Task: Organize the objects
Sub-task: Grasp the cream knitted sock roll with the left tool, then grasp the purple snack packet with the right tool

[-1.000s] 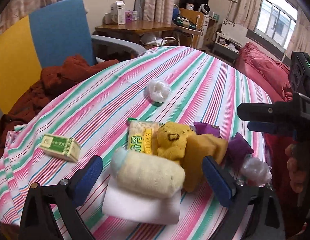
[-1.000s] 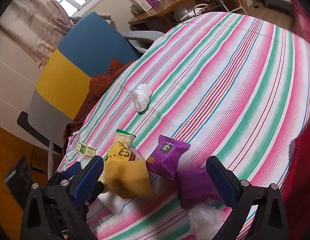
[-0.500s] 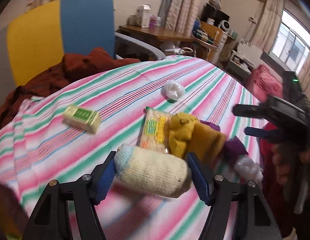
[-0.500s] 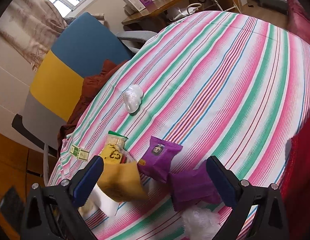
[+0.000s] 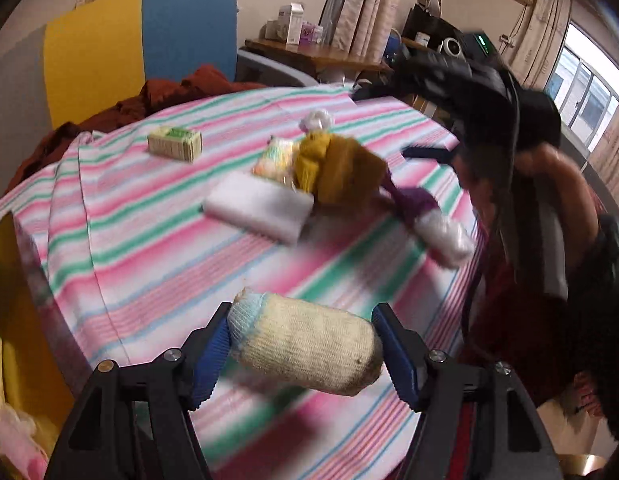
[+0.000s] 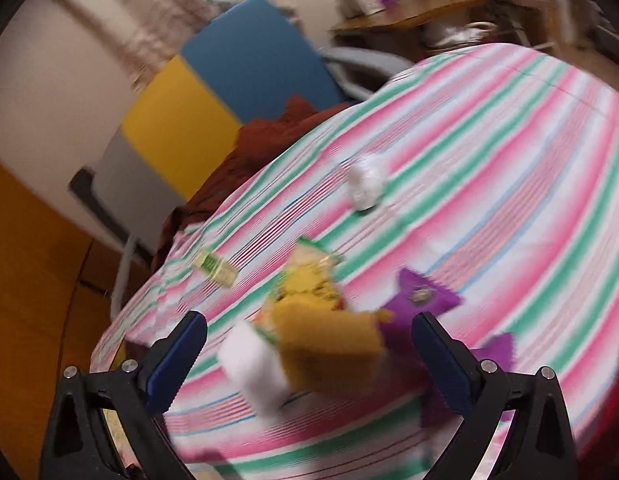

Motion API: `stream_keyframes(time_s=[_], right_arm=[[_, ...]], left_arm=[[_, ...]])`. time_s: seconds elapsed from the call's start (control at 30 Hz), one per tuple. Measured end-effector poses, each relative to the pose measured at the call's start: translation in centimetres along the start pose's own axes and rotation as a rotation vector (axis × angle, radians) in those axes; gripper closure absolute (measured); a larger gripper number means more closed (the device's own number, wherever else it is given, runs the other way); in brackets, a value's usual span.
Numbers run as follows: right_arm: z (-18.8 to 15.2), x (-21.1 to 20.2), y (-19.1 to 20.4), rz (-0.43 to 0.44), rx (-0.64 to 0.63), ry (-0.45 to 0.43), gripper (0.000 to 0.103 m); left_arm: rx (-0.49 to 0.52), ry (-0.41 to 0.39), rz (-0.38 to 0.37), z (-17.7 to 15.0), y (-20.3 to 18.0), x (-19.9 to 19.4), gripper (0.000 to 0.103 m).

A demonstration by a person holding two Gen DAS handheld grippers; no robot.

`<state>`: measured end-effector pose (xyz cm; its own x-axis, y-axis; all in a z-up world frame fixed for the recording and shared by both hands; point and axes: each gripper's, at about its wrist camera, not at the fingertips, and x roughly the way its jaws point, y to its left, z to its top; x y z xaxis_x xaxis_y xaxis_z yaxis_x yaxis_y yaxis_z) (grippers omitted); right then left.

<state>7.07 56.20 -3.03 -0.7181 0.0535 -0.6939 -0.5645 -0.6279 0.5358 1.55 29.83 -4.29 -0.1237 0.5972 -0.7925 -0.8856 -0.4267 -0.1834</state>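
My left gripper [image 5: 305,350] is shut on a rolled cream sock with a pale blue end [image 5: 305,348], held above the near edge of the striped tablecloth [image 5: 169,248]. Behind it lie a white sponge block [image 5: 257,210], a yellow plush toy [image 5: 341,168], a snack packet [image 5: 275,156], purple packets [image 5: 413,200] and a small green box [image 5: 175,144]. My right gripper [image 6: 309,360] is open, hovering over the yellow plush [image 6: 325,340] and white block [image 6: 253,368], with nothing between its fingers. It also shows as a dark blurred shape [image 5: 449,80] in the left wrist view.
A yellow bin [image 5: 9,340] stands at the table's left edge, holding soft items. White crumpled bags [image 6: 365,184] [image 5: 445,236] lie on the cloth. A blue and yellow chair [image 6: 229,80] with red cloth [image 5: 169,92] stands behind. A person's arm [image 5: 549,200] is at the right.
My left gripper lifted the sock off the white block and pulled back toward the table's near-left edge. The right gripper swung down closer over the plush and block.
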Motion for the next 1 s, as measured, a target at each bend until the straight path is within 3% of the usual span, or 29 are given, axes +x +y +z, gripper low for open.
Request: stream_keyframes(time_s=[0.17,0.37,0.4,0.43,0.53,0.67,0.77,0.9,1.0], right_arm=[[-0.9,1.8,0.8,0.044,-0.052,0.124,0.000],[-3.1,0.3,1.4,0.470,0.055,0.271,0.000],[-3.9,-0.2,1.8,0.517,0.042,0.296,0.000],[-4.6,-0.5,2.2,0.512,0.020,0.311,0.000],[-5.8,-1.9,3.0,0.468,-0.050,0.350,0.000],[-4.7,-3.9,2.3,0.265,-0.090,0.253,0.000],[-2.9,-4.1,1.0,0.009,-0.077,0.169,0.001],[-0.9,-2.1,-1.8,-0.248,-0.030,0.169,0.027],[-0.2,-0.1,-3.6,-0.288,0.035,0.205,0.036]], left_arm=[[-0.034,0.016,-0.006,-2.2,0.1,-0.4,0.032],[-0.033,0.018,-0.010,-3.7,-0.1,-1.3,0.032],[-0.035,0.023,-0.017,-3.9,-0.1,-1.3,0.032],[-0.034,0.022,-0.018,-4.1,0.0,-1.3,0.032],[-0.041,0.016,-0.024,-4.2,0.2,-1.5,0.032],[-0.049,0.010,-0.028,-4.4,0.4,-1.6,0.032],[-0.051,0.007,-0.027,-4.6,0.4,-1.6,0.032],[-0.045,-0.001,-0.023,-4.7,0.4,-1.5,0.032],[-0.035,-0.008,-0.018,-4.7,0.2,-1.5,0.032]])
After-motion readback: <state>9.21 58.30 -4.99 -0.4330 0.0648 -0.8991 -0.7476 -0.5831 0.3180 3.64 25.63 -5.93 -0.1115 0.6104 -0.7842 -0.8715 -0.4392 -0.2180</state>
